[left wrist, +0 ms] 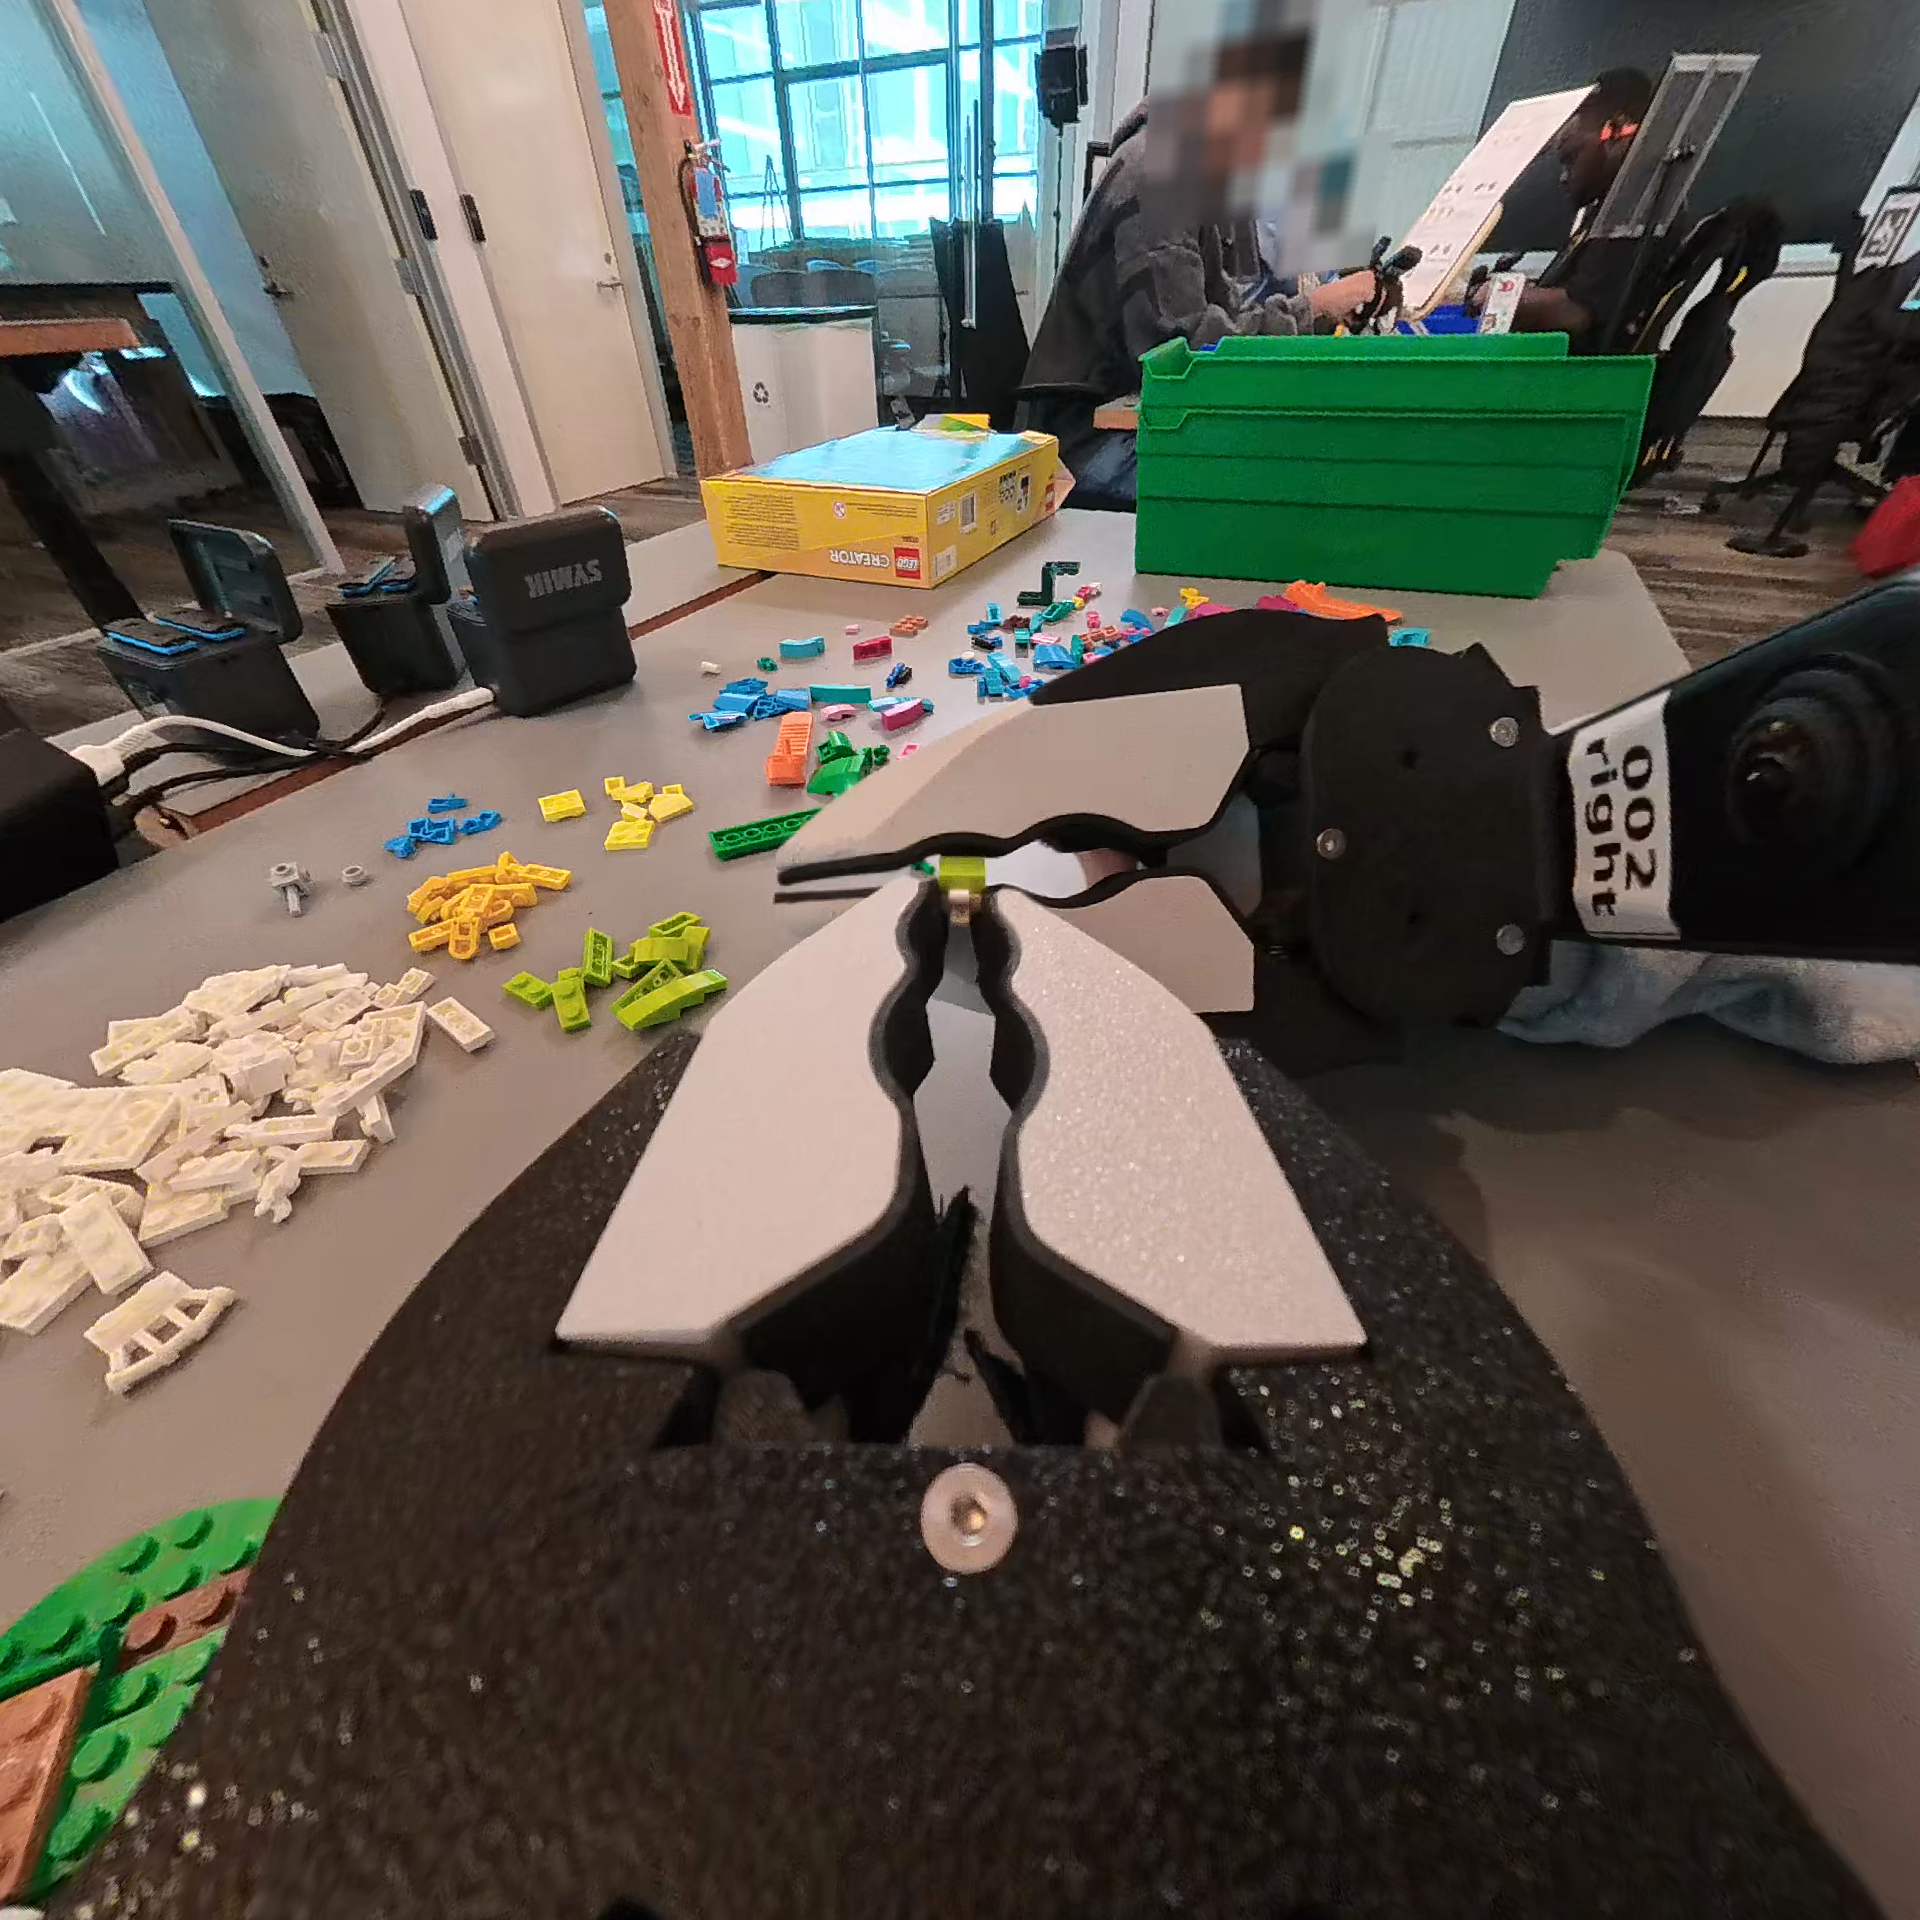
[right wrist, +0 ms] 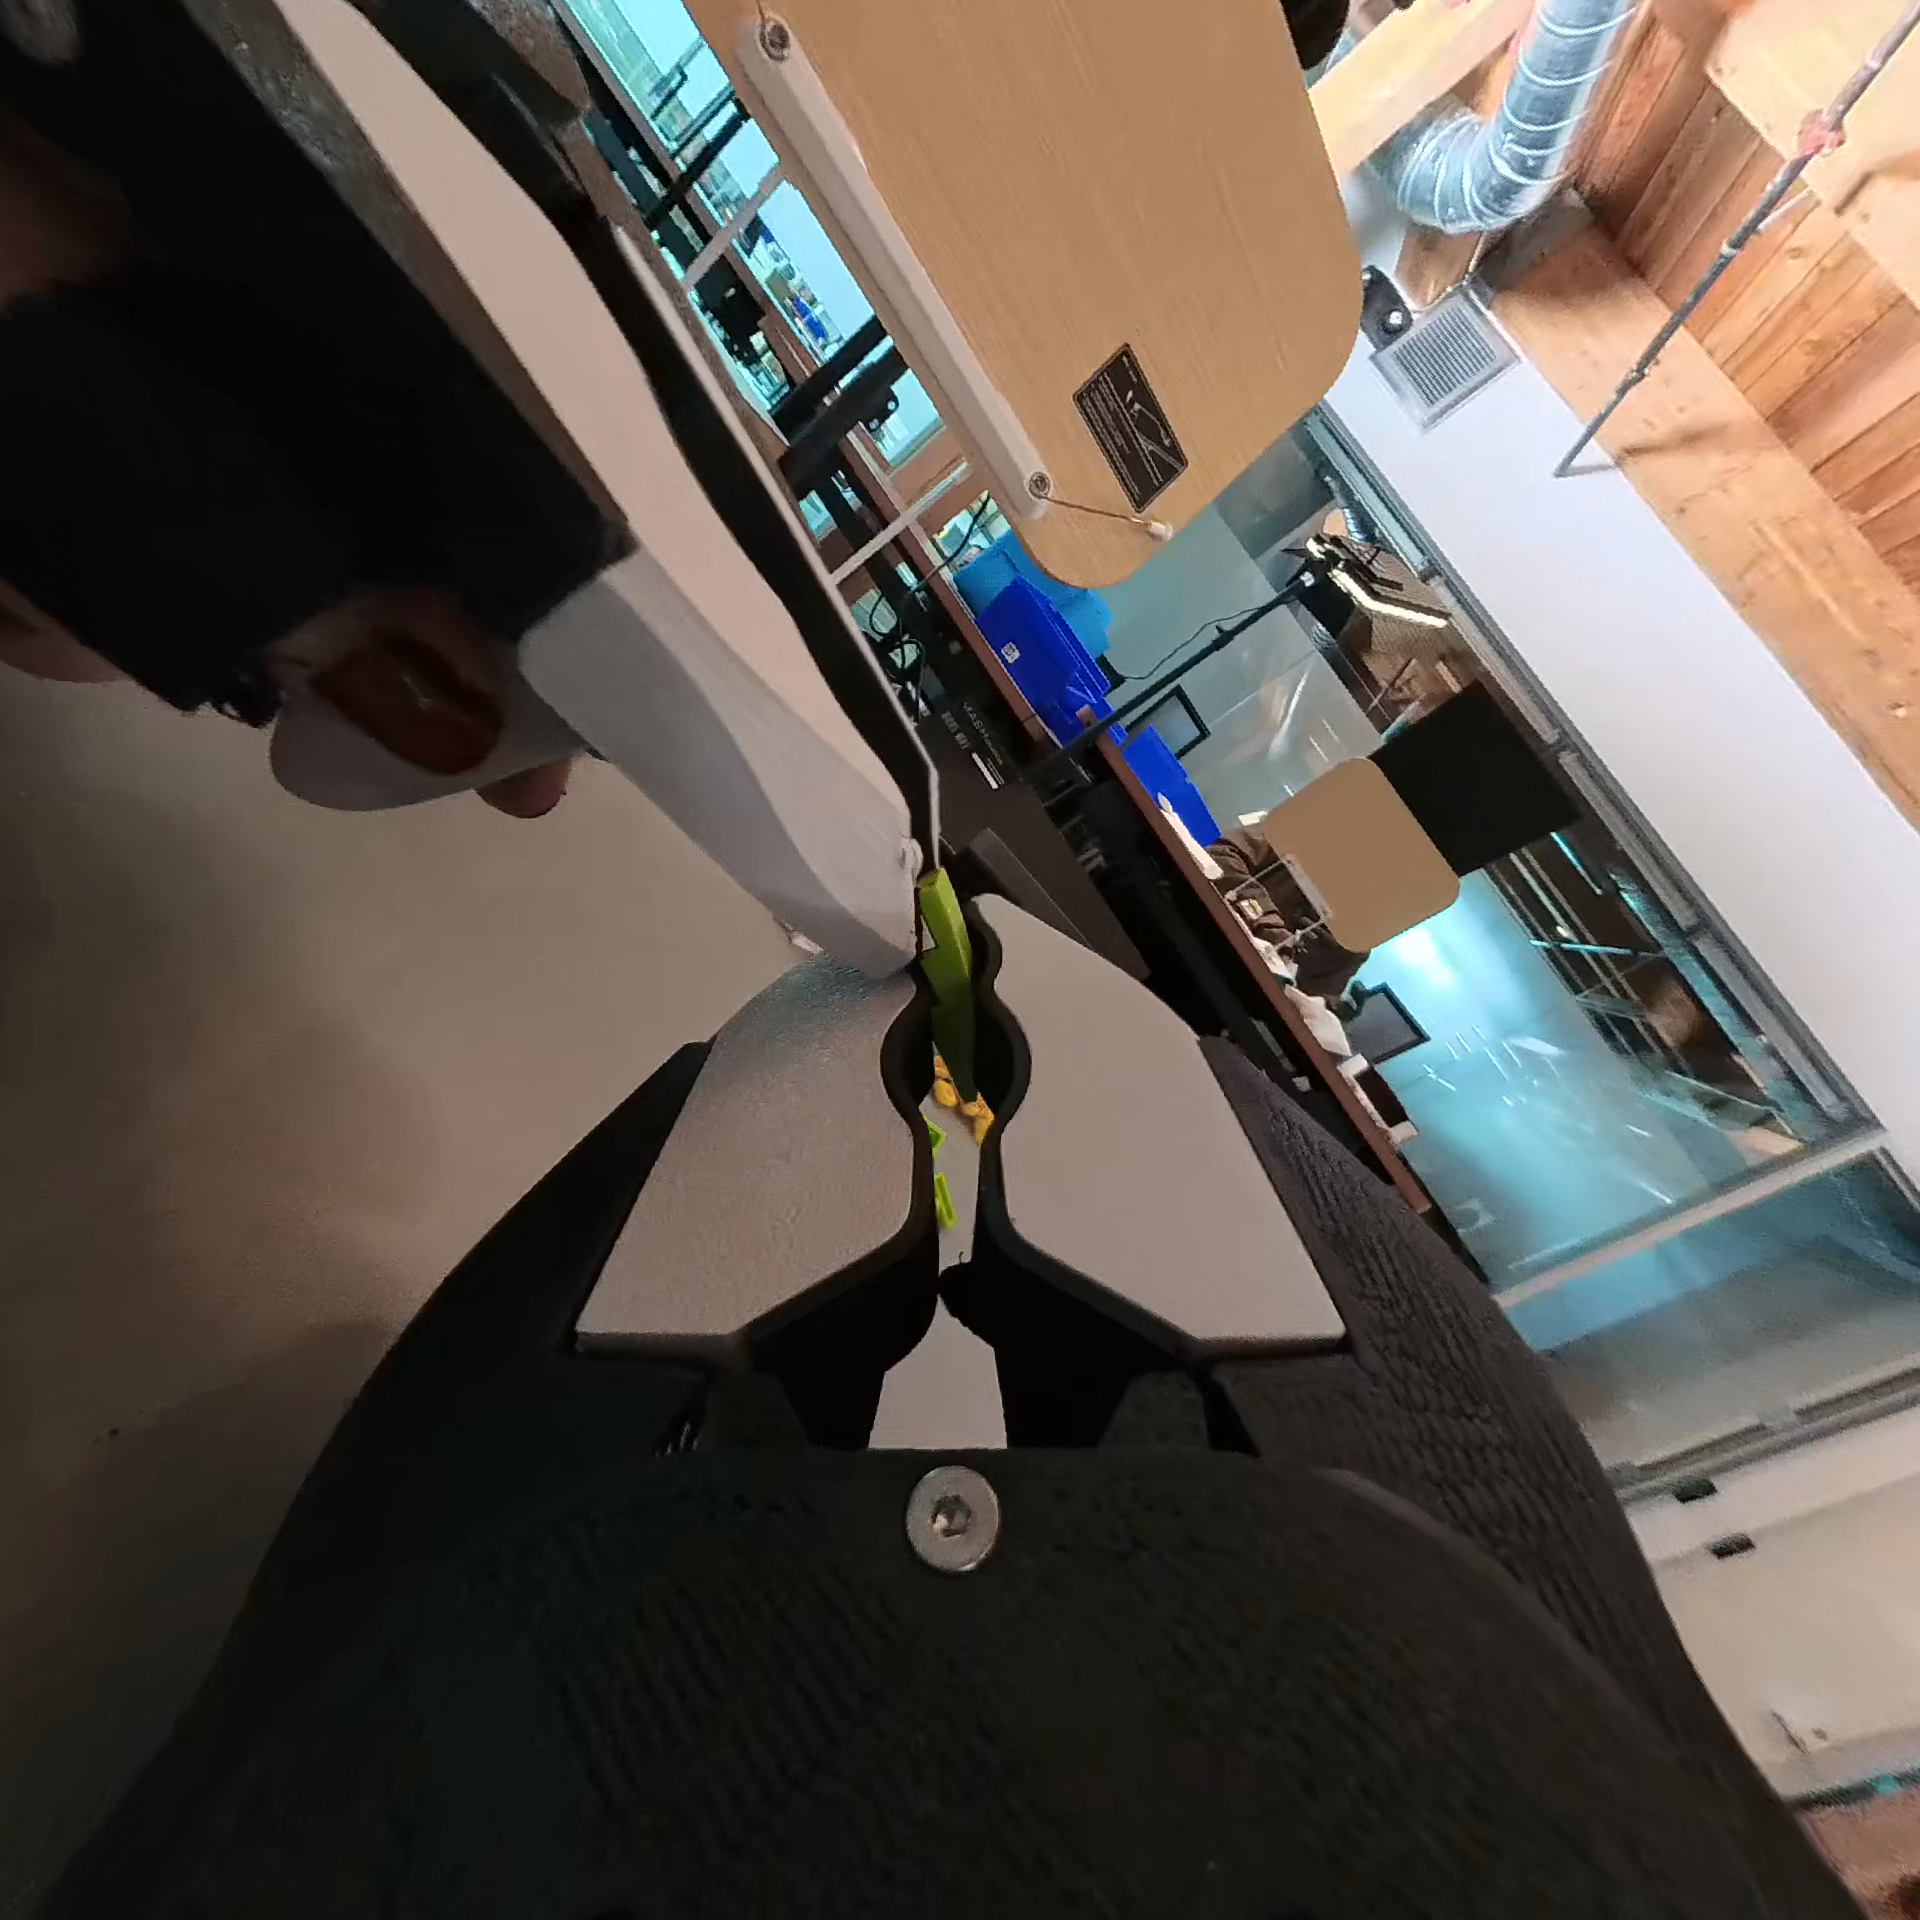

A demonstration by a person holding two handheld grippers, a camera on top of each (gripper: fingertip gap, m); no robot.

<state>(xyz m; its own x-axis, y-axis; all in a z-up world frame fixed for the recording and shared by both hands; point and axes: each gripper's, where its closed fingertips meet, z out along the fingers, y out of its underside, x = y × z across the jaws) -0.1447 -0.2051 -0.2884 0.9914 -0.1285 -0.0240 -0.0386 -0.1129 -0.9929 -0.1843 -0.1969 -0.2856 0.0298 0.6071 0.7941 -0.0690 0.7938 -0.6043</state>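
In the left wrist view my left gripper point(left wrist: 961, 914) is shut on a small tan piece point(left wrist: 963, 906) at its fingertips. That piece sits directly under a lime green brick point(left wrist: 961, 871). My right gripper point(left wrist: 790, 881) comes in from the right, lying sideways, and is shut on the lime green brick. In the right wrist view my right gripper point(right wrist: 951, 961) pinches the thin lime green brick point(right wrist: 940, 904) edge-on between its pads. A grey finger point(right wrist: 727, 748) of the left gripper meets it from the upper left. Both grippers are held above the grey table point(left wrist: 1558, 1247).
Sorted brick piles lie on the left of the table: white point(left wrist: 208, 1081), yellow point(left wrist: 478, 904), lime point(left wrist: 634, 971) and blue point(left wrist: 436, 826). Mixed bricks point(left wrist: 1039, 644), a yellow box point(left wrist: 873, 509) and stacked green bins point(left wrist: 1382, 468) stand behind. Black chargers point(left wrist: 551, 613) are far left. A green baseplate point(left wrist: 104, 1662) is near left. Less than 4 cm separates the two grippers' tips.
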